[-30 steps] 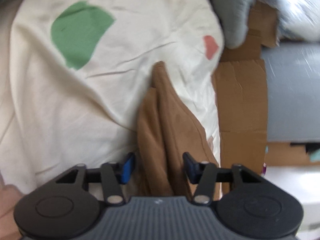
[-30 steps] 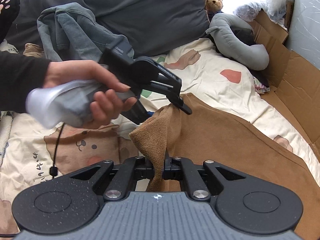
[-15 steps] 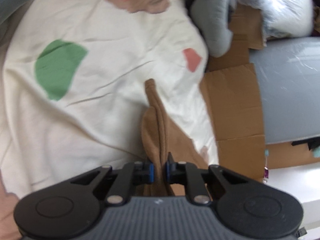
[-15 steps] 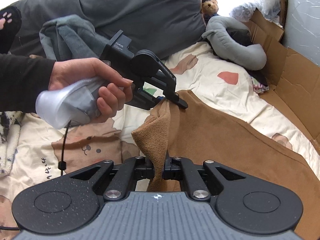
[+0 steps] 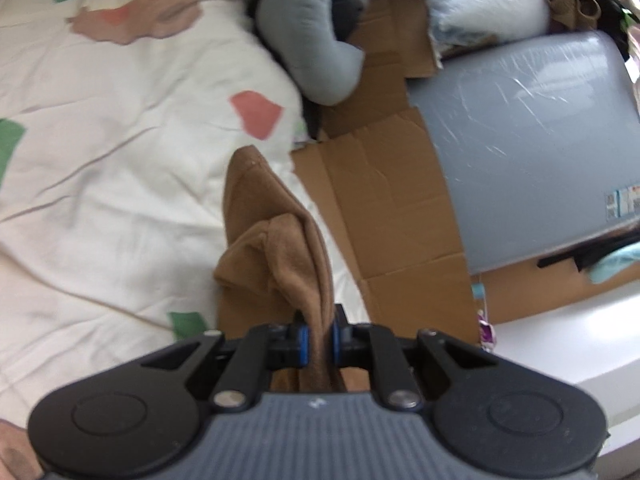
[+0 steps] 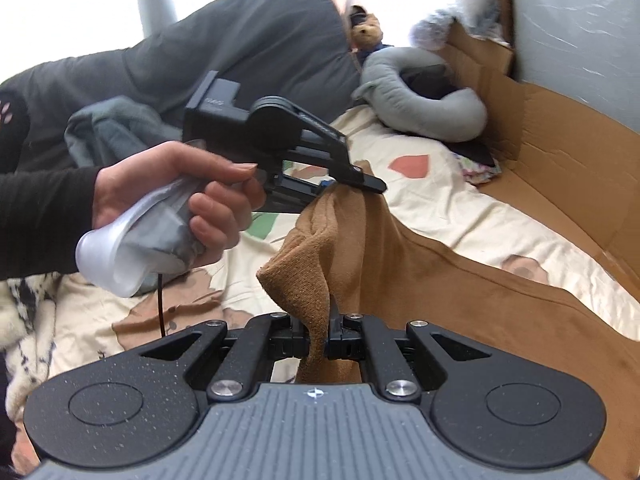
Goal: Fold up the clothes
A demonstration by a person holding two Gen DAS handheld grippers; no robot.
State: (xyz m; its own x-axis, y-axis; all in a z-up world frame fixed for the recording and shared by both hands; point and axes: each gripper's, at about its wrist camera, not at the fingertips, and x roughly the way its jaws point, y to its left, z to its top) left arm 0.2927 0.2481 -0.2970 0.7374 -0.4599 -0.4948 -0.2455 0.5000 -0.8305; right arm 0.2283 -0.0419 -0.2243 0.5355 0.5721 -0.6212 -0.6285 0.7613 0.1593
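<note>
A brown garment (image 6: 420, 264) lies spread over a cream patterned bed cover (image 6: 448, 208). My right gripper (image 6: 319, 346) is shut on a bunched corner of it at the near edge. A little farther off, a hand holds my left gripper (image 6: 352, 180), shut on another part of the same edge, and the cloth hangs lifted between the two. In the left wrist view the left gripper (image 5: 319, 338) pinches a fold of the brown garment (image 5: 280, 240) between blue pads, and the cloth runs away from it over the cream cover (image 5: 120, 160).
Flattened cardboard (image 5: 392, 200) lines the bed's right side against a grey panel (image 5: 520, 140). A grey neck pillow (image 6: 424, 112), a teddy bear (image 6: 366, 32) and a dark pillow (image 6: 248, 48) lie at the head. Grey clothes (image 6: 112, 132) are piled at left.
The left gripper closed on the brown garment's edge, and both grippers have lifted their corners higher off the bed; the left view has swung towards the cardboard and the grey panel.
</note>
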